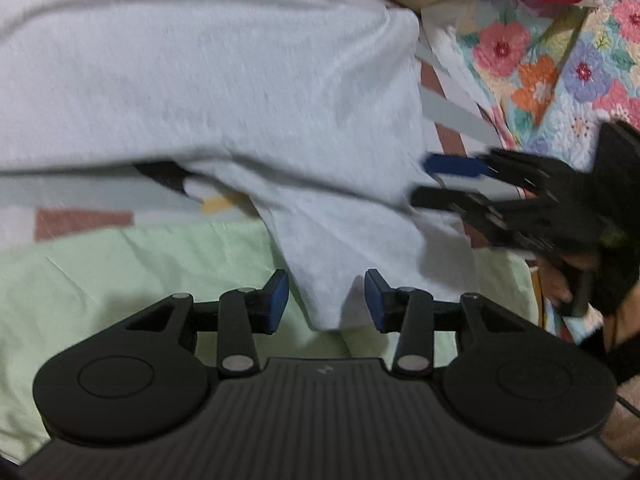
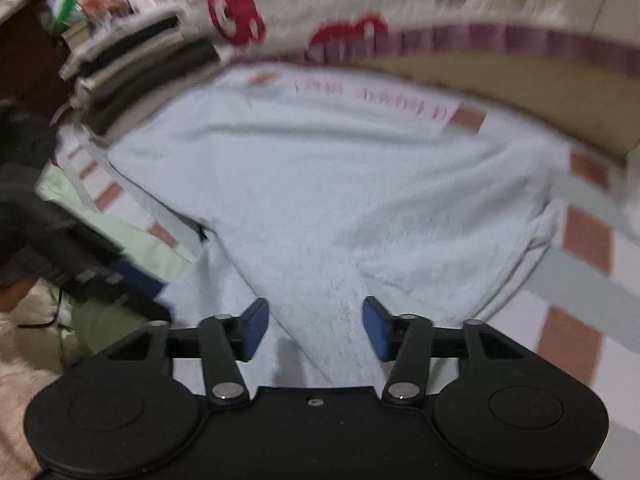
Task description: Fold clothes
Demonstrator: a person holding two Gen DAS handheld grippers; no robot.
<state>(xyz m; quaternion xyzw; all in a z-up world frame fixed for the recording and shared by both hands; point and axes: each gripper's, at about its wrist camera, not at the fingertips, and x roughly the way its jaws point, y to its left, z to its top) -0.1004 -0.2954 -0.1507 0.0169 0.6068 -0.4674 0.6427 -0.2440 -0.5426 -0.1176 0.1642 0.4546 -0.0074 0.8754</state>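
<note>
Both pairs of jaws stand spread, with nothing pinched between them. Taking the shirt as the landmark: the bed (image 2: 588,240), with its checked sheet of pink and grey squares, lies under it and shows around its edges. The shirt (image 1: 208,80) itself, pale grey with pink lettering near its far edge, lies spread over that sheet, mostly flat, and one narrow part of it, a sleeve or a folded corner, I cannot tell which, runs toward both cameras. A pale green cloth (image 1: 120,264) lies on the near left side of the shirt, partly under that narrow part. A flowered quilt (image 1: 540,72) lies beyond the shirt's right edge, and a stack of folded clothes (image 2: 136,76) sits off its far left corner. The left gripper (image 1: 326,300) hovers with the tip of the narrow part between its open jaws; the right gripper (image 2: 316,330) hovers over the same strip, slightly farther along it.

Both views are blurred, so the hands are likely moving. To fold well here, I judge each gripper should close on a single layer near the edge, lift both ends level, and lay the strip flat across the body without dragging the rest of the shirt.
</note>
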